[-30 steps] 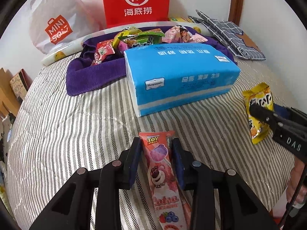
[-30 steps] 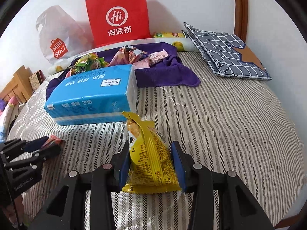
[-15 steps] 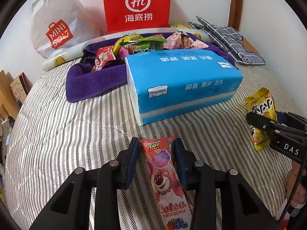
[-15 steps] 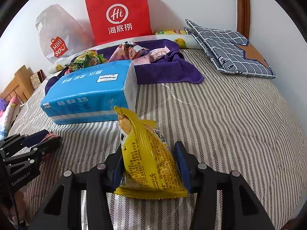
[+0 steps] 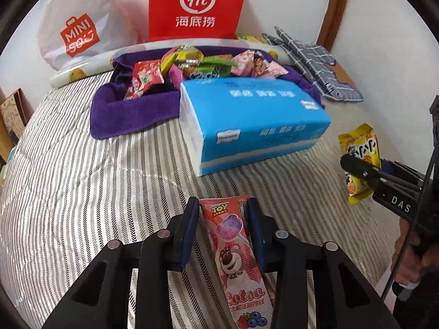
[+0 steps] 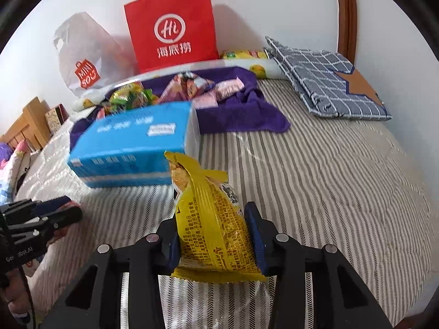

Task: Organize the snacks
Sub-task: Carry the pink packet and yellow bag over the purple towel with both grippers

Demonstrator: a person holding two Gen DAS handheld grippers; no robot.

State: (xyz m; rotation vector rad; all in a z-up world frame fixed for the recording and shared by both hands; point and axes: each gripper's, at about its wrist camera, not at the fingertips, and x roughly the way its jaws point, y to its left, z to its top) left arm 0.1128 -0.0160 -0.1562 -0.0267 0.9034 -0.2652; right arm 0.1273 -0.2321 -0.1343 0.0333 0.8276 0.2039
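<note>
My left gripper (image 5: 222,205) is shut on a long pink Toy Story snack packet (image 5: 236,257), held low over the striped bed cover (image 5: 82,192). Between the closing jaws of my right gripper (image 6: 211,213) stands a yellow snack packet (image 6: 211,233), and both pads press its sides. Its top leans left, toward the blue tissue pack (image 6: 131,142). In the left wrist view the right gripper (image 5: 354,164) and its yellow packet (image 5: 359,142) are at the right edge. The left gripper (image 6: 68,211) shows at the left of the right wrist view.
Behind the blue tissue pack (image 5: 255,120) lies a purple towel (image 5: 131,112) with several snack packets (image 5: 197,63) piled on it. A red paper bag (image 5: 196,5) and a white plastic bag (image 5: 79,33) lean on the wall. A folded checked cloth (image 6: 323,82) lies back right.
The yellow packet has stood up taller in the right gripper and its top has tipped to the left. The left gripper has tilted slightly, still holding the pink packet.
</note>
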